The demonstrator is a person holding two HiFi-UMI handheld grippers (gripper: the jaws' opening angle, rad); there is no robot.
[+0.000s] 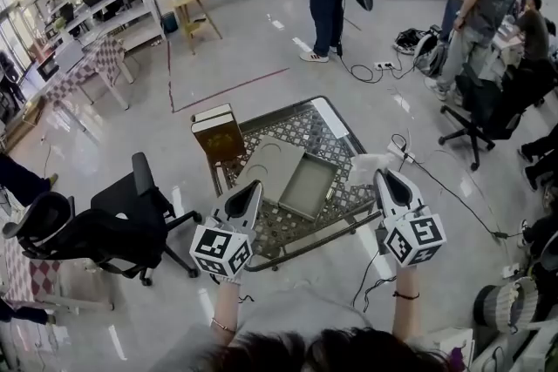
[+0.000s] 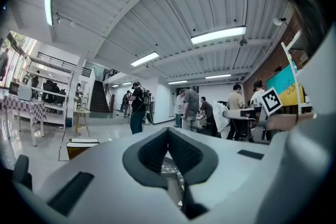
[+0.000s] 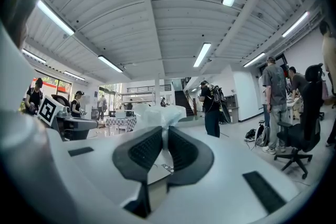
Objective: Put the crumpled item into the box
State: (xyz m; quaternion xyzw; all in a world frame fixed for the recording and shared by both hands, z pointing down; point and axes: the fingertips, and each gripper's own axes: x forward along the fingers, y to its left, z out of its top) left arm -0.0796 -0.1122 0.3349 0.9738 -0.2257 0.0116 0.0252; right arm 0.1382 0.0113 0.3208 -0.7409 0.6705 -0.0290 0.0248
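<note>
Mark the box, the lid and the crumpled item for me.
box (image 1: pixel 307 186): head view, bare inner floor.
lid (image 1: pixel 270 163): head view, middle of its flat face.
crumpled item (image 3: pixel 155 114): right gripper view, middle of the white bulge.

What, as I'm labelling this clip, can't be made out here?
Head view: the right gripper covers part of the crumpled item; its material is too small to tell.
Right gripper view: the jaws hide the item's lower end.
Left gripper view: the left gripper itself blocks the box.
</note>
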